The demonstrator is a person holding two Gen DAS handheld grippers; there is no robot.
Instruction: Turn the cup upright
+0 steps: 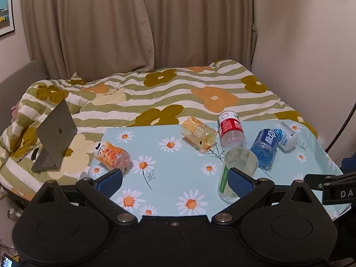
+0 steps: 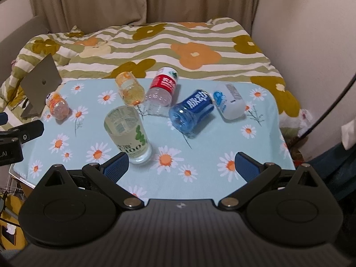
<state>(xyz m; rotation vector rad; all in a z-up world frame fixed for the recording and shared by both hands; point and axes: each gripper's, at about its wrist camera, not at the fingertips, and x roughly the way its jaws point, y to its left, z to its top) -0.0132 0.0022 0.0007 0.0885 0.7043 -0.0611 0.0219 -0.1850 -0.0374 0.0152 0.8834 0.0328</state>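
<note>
1. The left wrist view looks from the near left edge of the table (image 1: 155, 138), facing forward and slightly down toward the bed (image 1: 178, 93).
2. The right wrist view looks from higher, tilted more downward.
3. Both share the table, bed, laptop (image 1: 55, 133) and curtains (image 1: 133, 22).

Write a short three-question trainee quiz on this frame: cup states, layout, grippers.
1. True or false: the pale green cup stands upright.
2. Which lies right of the blue cup: A white cup, B red-label cup, C orange cup?
3. Fill in: the left gripper and right gripper are both ____.

Key: 1 true; 2 A; 3 open, holding nothing.
</note>
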